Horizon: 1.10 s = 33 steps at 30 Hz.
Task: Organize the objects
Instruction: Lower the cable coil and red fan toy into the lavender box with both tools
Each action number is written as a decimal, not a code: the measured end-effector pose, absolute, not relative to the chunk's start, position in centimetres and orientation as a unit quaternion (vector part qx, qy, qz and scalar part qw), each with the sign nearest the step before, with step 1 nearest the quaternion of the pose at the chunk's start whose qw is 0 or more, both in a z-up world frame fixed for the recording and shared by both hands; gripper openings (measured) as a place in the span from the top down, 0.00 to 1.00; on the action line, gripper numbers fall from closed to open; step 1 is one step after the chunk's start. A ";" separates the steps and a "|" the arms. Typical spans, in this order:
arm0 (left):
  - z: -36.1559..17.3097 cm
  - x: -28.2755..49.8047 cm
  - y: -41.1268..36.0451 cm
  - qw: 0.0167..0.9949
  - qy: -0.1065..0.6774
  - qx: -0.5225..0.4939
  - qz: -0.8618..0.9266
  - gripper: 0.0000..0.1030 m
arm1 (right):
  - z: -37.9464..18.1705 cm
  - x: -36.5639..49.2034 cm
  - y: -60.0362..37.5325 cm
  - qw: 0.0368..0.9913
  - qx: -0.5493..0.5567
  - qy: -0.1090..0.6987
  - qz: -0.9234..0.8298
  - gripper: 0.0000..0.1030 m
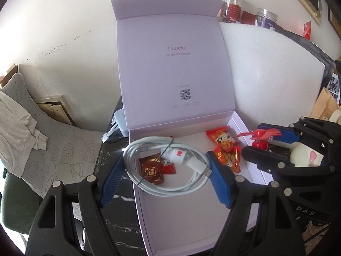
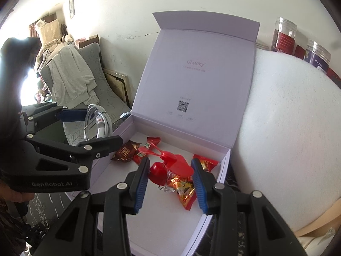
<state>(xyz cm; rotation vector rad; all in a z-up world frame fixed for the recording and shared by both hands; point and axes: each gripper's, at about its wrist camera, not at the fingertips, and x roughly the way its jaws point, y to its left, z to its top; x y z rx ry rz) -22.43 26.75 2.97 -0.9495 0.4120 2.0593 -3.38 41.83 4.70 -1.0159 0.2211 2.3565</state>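
Note:
A lilac box (image 1: 240,128) (image 2: 181,132) lies on the table with its lid upright. Inside are a dark red sachet (image 1: 152,170) (image 2: 125,150), a small red packet (image 1: 168,167) and orange-red candy wrappers (image 1: 223,140) (image 2: 183,189). My left gripper (image 1: 166,157) (image 2: 102,127) is shut across a coiled white cable (image 1: 170,183) (image 2: 97,121), held above the box's left side. My right gripper (image 2: 170,161) (image 1: 252,138) is shut on a small red-bladed fan (image 2: 170,166) (image 1: 261,137), its white body (image 1: 304,157) deep between the fingers, over the box's right side.
The box sits on a dark marble table (image 1: 115,198). A big white foam roll (image 1: 266,74) (image 2: 287,138) stands right of it, with clear jars (image 1: 231,6) behind. A white charger (image 1: 118,119) lies behind the box. A chair with grey cloth (image 1: 32,128) stands at left.

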 end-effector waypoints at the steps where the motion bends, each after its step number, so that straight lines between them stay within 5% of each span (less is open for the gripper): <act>1: 2.8 -22.7 26.9 0.407 0.161 -0.379 0.816 0.28 | 4.6 -3.6 42.1 0.278 -0.379 0.083 0.878 0.61; 33: -3.4 -26.3 31.8 0.388 0.176 -0.421 0.801 0.28 | -1.0 -6.4 48.6 0.301 -0.435 0.112 0.841 0.61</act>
